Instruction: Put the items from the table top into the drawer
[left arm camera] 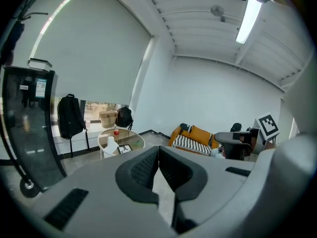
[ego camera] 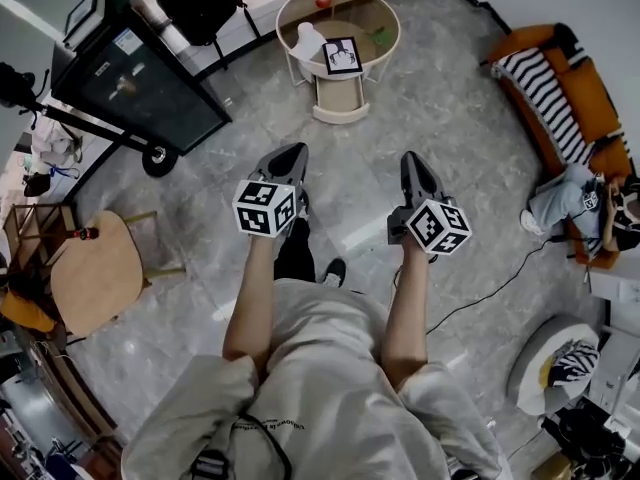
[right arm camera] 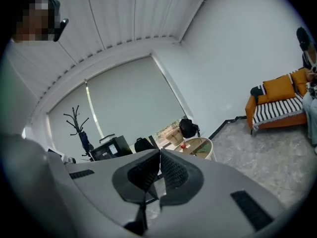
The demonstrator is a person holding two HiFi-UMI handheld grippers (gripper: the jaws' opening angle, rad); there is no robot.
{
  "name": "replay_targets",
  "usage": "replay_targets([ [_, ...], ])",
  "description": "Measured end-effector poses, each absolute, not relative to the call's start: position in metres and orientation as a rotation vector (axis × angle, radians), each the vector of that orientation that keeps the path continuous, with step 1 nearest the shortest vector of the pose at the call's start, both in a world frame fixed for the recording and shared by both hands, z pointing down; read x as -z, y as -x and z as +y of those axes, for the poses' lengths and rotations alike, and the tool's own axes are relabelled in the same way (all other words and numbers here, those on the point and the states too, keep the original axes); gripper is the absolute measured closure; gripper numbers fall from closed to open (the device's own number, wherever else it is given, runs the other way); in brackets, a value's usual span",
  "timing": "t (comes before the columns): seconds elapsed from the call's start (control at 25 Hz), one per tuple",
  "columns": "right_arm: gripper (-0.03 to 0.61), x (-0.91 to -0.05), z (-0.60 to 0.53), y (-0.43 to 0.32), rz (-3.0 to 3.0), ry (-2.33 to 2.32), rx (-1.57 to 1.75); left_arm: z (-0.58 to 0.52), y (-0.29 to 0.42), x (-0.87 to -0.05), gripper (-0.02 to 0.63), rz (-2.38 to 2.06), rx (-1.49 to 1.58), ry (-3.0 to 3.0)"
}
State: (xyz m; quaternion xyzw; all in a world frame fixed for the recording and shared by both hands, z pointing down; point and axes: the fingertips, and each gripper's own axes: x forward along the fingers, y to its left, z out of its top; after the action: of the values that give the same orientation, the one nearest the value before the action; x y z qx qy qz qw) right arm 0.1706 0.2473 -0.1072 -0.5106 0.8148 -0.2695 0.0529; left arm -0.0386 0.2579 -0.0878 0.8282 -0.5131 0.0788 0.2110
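i am holding my left gripper point(ego camera: 291, 156) and right gripper point(ego camera: 413, 162) with jaws shut on nothing, since the apple point(ego camera: 322, 0) is sitting on the round worktop point(ego camera: 365, 8), well ahead and out of reach.

Open floor point(ego camera: 430, 118) is seen up to the round table point(ego camera: 355, 18). The path is flanked by a cabinet point(ego camera: 140, 78) left, a sofa point(ego camera: 590, 98) right.

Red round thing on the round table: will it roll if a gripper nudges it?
Likely yes: the red round item looks ball-shaped, so a side push would probably roll it across the round table top. Curved sides may slip between two jaws. Too small here to judge weight.
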Motion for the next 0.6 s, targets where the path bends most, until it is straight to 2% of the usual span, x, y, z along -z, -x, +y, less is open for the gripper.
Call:
replay_targets([
  [0.16, 0.546, 0.108, 0.194, -0.155, 2.462, 1.593, 0.841, 0.196, 0.06, 0.078, 0.594, -1.43, -0.305, -2.296],
  [0.6, 0.546, 0.091, 0.062, -0.055, 2.636, 1.651, 0.81, 0.049, 0.155, 0.041, 0.594, -1.415, -0.243, -2.211],
])
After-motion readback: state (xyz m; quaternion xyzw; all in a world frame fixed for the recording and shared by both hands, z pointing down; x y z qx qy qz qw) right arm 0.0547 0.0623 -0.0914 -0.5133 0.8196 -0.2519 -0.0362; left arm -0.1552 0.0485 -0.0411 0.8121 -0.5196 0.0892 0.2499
